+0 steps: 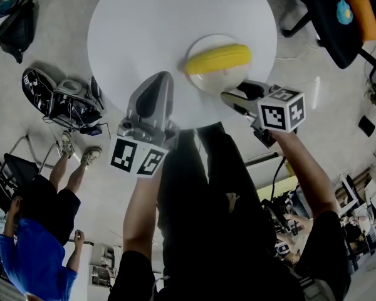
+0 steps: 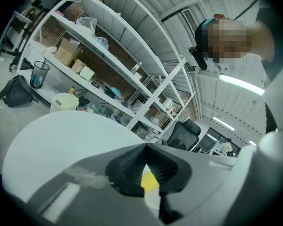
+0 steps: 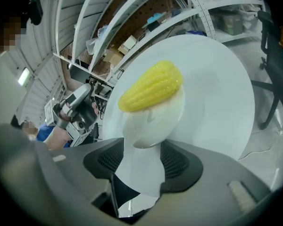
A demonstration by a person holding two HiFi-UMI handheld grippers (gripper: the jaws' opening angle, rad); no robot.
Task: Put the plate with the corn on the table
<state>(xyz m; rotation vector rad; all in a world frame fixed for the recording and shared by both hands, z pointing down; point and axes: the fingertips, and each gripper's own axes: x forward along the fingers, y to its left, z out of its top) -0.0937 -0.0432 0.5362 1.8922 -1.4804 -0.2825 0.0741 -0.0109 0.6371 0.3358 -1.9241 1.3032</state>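
A white plate [image 1: 214, 80] with a yellow corn cob [image 1: 218, 58] stands on the round white table [image 1: 144, 24], near its front edge. My right gripper [image 1: 235, 96] is at the plate's near-right rim. In the right gripper view the jaws stand wide apart [image 3: 140, 161], with the plate's near rim [image 3: 148, 128] between the pads and the corn [image 3: 151, 86] beyond; I see no pad pressing on it. My left gripper [image 1: 158, 83] hovers over the table's front edge, left of the plate. Its pads meet at the tips [image 2: 146, 147] with nothing held.
A black office chair [image 1: 338, 17] stands at the back right, and a black bag [image 1: 17, 29] and equipment [image 1: 66, 100] lie on the floor to the left. A person in blue [image 1: 34, 249] stands at the lower left. Shelving [image 2: 108, 69] rises beyond the table.
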